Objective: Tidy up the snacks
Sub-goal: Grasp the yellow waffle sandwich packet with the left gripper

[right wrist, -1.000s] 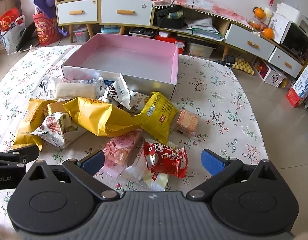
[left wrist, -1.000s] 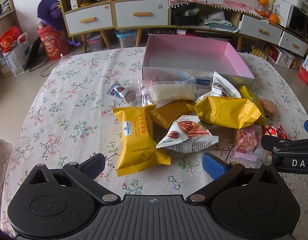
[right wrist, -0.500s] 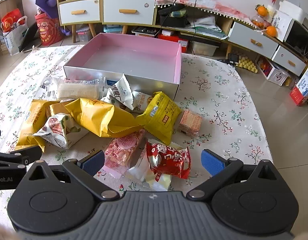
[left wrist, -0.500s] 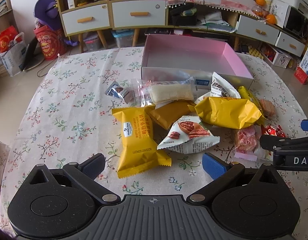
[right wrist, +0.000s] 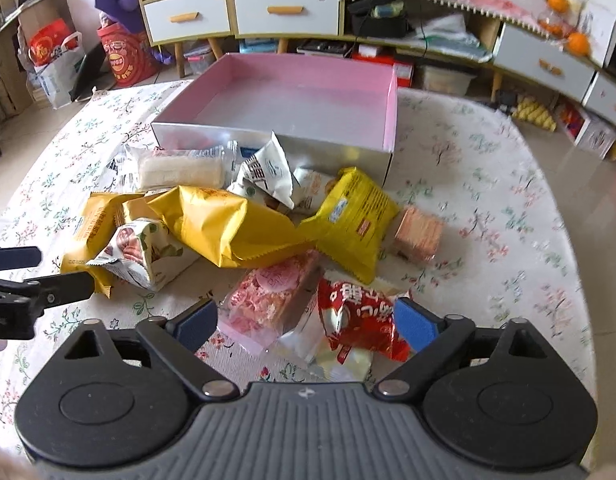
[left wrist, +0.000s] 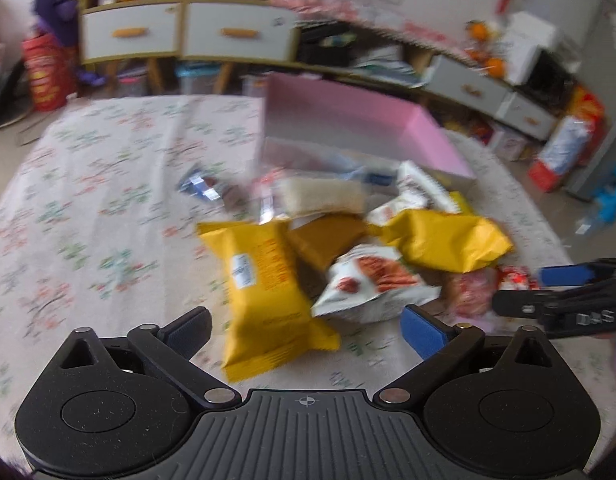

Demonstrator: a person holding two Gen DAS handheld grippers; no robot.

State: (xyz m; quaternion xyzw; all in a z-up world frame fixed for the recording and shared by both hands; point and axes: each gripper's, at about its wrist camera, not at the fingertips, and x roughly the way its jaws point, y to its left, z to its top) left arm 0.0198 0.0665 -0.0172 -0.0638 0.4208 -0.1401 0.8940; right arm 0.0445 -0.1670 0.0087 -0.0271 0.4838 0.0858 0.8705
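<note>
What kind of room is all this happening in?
Most likely a home living room: a table with a flowered cloth, a low sideboard with drawers, and oranges on a cluttered shelf.

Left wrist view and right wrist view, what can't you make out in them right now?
- Left wrist view: motion blur smears the print on the yellow packet and the nut packet.
- Right wrist view: the clear wrapper under the red packet is mostly covered, contents unreadable.
- Right wrist view: the pink box near wall hides part of its floor.
- Right wrist view: the left hand-held gripper is cut by the frame edge.
</note>
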